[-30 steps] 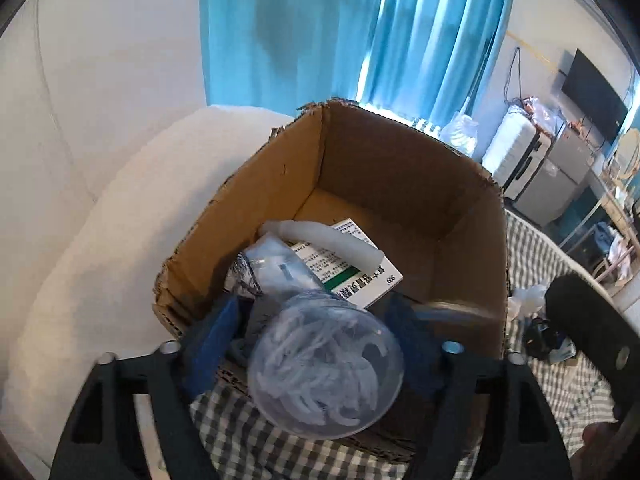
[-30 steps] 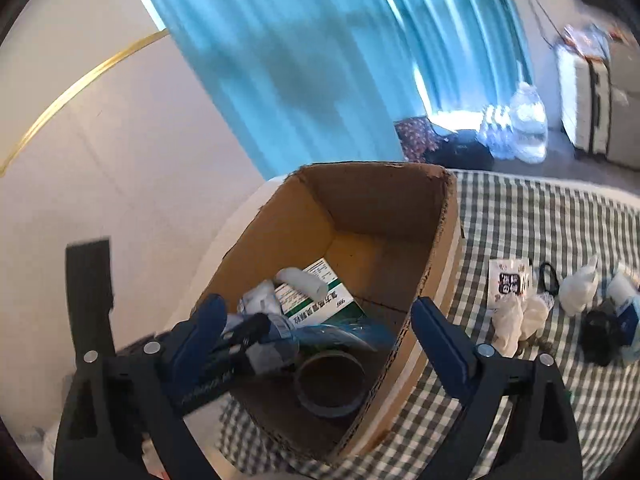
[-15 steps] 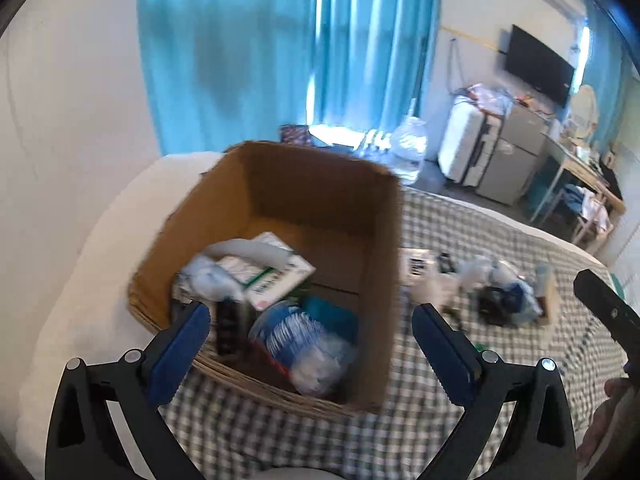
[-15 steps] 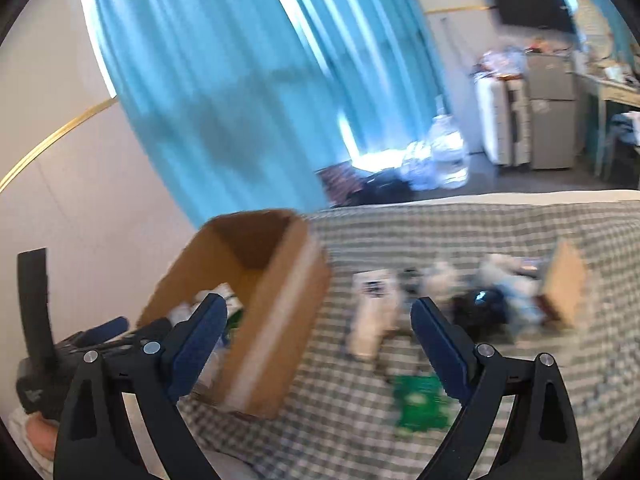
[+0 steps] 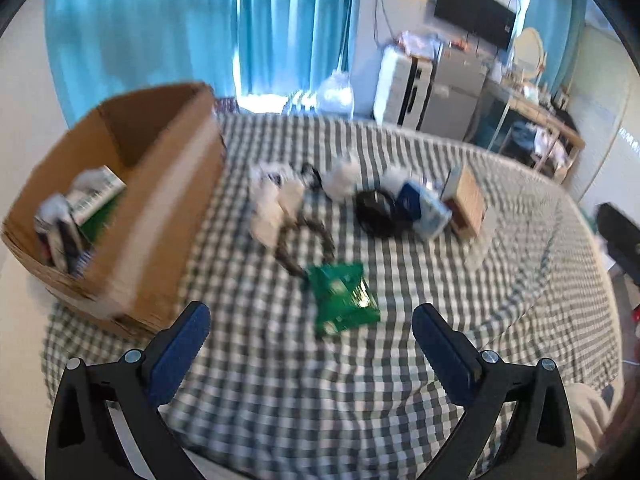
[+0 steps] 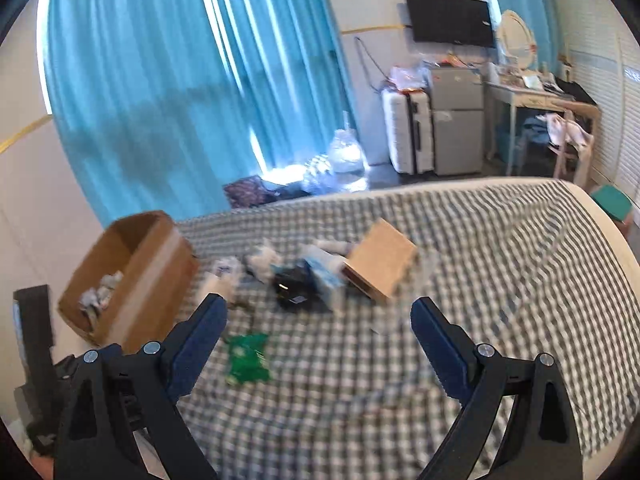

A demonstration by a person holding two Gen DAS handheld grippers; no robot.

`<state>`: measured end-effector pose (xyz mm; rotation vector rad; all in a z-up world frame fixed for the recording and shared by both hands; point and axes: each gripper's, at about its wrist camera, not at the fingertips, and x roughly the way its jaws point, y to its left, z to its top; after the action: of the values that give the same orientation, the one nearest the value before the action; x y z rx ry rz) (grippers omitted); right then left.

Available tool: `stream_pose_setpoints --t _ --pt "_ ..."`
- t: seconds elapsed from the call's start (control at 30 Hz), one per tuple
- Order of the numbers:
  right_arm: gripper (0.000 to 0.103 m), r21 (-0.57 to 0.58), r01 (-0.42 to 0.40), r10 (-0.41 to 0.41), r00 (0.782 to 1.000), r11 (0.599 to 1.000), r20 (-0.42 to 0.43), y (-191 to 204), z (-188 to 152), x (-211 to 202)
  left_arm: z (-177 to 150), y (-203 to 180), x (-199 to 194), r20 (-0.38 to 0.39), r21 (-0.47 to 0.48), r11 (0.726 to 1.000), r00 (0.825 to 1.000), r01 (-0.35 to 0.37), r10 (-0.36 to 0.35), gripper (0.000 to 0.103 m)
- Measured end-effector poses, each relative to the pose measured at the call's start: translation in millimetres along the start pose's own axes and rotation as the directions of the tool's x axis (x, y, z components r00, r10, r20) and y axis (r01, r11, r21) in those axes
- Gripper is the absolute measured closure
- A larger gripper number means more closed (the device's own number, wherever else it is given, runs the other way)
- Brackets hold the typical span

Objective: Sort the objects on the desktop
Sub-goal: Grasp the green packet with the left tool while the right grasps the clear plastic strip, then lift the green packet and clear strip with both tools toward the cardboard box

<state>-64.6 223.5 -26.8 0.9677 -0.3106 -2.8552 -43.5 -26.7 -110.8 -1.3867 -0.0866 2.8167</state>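
From the left wrist view, the left gripper (image 5: pixel 308 328) hangs with its jaws spread wide and nothing between them, pointing down at the checked cloth (image 5: pixel 400 360). A green packet (image 5: pixel 342 298) lies flat just ahead of the fingertips, the nearest loose thing. Beyond it a blurred heap sits mid-cloth: white crumpled pieces (image 5: pixel 276 200), a black object (image 5: pixel 380 212), a blue-and-white pack (image 5: pixel 426 208) and a small brown box (image 5: pixel 466 204). At the left stands the cardboard box (image 5: pixel 160 216), already holding several items. I'd judge the packet the sensible next pick; being thin and flat, it wants a steep approach, one pad slid under an edge, and a firm close so it doesn't slip.

Over on the right wrist view, the right gripper (image 6: pixel 318 328) is likewise released and empty, aimed nearer the heap, with the small brown box closest to its line. Best keep the two hands on separate targets so they don't crowd each other by the carton.
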Motion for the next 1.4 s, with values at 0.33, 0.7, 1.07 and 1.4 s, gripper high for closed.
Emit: stream_pose_setpoints --t 0.33,0.7,1.07,1.4 --pt "0.011 0.111 0.018 -0.008 0.996 0.994 -0.09 -56 -22 44 -13 -14 82 -0.126 -0.025 0.999 0.991 -0.043 0.04 0.0" --pt "0.028 0.164 0.082 -0.042 0.972 0.983 -0.231 -82 -25 139 -10 -15 122 -0.152 -0.053 0.996 0.986 -0.073 0.064 0.009" --pt "0.044 0.125 0.177 -0.134 0.946 0.976 -0.297 -88 -18 206 0 -28 130 -0.147 -0.012 1.0 0.989 -0.026 0.024 0.052" --pt "0.1 0.125 0.172 -0.129 0.947 0.977 -0.293 -102 -27 181 -1 -16 116 -0.168 -0.039 0.999 0.986 0.006 -0.013 0.058"
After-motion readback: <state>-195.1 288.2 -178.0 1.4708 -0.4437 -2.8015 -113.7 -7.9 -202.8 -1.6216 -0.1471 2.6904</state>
